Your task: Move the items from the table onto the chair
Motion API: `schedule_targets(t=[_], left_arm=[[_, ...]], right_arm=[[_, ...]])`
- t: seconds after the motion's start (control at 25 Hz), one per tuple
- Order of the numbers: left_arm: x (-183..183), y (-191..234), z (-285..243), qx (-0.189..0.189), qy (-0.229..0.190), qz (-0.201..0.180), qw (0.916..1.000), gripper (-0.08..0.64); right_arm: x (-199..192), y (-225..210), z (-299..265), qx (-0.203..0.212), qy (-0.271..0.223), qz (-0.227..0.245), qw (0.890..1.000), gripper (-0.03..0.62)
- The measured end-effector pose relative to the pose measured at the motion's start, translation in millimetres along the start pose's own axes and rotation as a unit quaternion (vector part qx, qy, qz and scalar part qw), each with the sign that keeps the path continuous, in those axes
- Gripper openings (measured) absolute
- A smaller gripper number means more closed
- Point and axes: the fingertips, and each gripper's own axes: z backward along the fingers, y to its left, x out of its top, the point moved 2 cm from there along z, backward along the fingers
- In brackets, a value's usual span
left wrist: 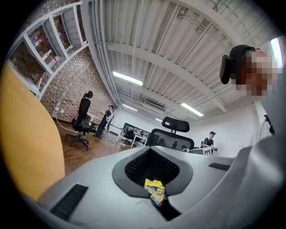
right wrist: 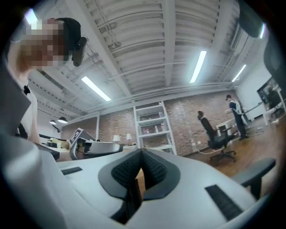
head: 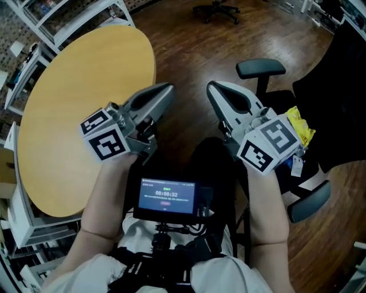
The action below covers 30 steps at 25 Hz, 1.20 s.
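The round wooden table [head: 74, 109] at my left has a bare top. A yellow packet [head: 301, 127] lies on the black office chair [head: 285, 101] at my right, with a small white-tagged item [head: 295, 165] beside it. My left gripper [head: 166, 90] is held up over the floor next to the table's edge, jaws shut and empty. My right gripper [head: 213, 87] is raised just left of the chair, also shut with nothing in it. In the left gripper view the closed jaws [left wrist: 152, 152] frame the distant yellow packet [left wrist: 154, 188]. The right gripper view shows its jaws [right wrist: 142, 154] pressed together.
A small screen [head: 167, 196] is mounted at my chest. The chair's armrests [head: 260, 68] stick out on both sides of its seat. Another office chair [head: 217, 10] stands far back on the wooden floor. White shelving [head: 34, 34] lines the wall behind the table.
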Motion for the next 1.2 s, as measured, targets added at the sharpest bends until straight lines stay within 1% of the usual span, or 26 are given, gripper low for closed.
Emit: schedule_targets(t=[0.12,0.24,0.36,0.48,0.56,0.68,0.84,1.04,1.2], left_arm=[[18.0,5.9,40.3,0.043,-0.013,-0.032,0.9985,0.009],[32.1,24.0,85.1,0.098,-0.008,-0.058,0.9935,0.009],[30.5,40.5,122.7,0.145,-0.001,-0.061,0.9875,0.009],[33.2,47.7,162.6,0.182,-0.008,-0.06,0.9815,0.009],[38.9,48.1,192.2,0.209,-0.017,-0.065,0.9756,0.009],[46.7,44.0,237.6,0.253,-0.025,-0.085,0.9634,0.009],[49.7,39.6,299.7,0.315,-0.017,-0.122,0.9411,0.009],[47.7,42.6,381.0,0.386,-0.029,-0.124,0.9138,0.009],[48.8,40.2,433.2,0.425,-0.051,-0.127,0.8947,0.009]], right_arm=[[6.2,44.4,-40.4,0.069,0.002,-0.007,0.998,0.002],[6.4,85.2,-80.6,0.115,0.011,-0.014,0.993,0.002],[-7.4,112.7,-108.2,0.152,0.026,-0.02,0.988,0.002],[-17.2,140.4,-133.3,0.184,0.034,-0.027,0.982,0.002],[-18.5,164.8,-151.3,0.212,0.034,-0.031,0.976,0.002],[-19.8,206.8,-176.3,0.261,0.034,-0.033,0.964,0.002],[-28.1,263.6,-201.0,0.316,0.044,-0.03,0.947,0.002],[-44.0,331.9,-230.5,0.369,0.062,-0.024,0.927,0.002],[-61.4,377.7,-247.2,0.396,0.085,-0.011,0.914,0.002]])
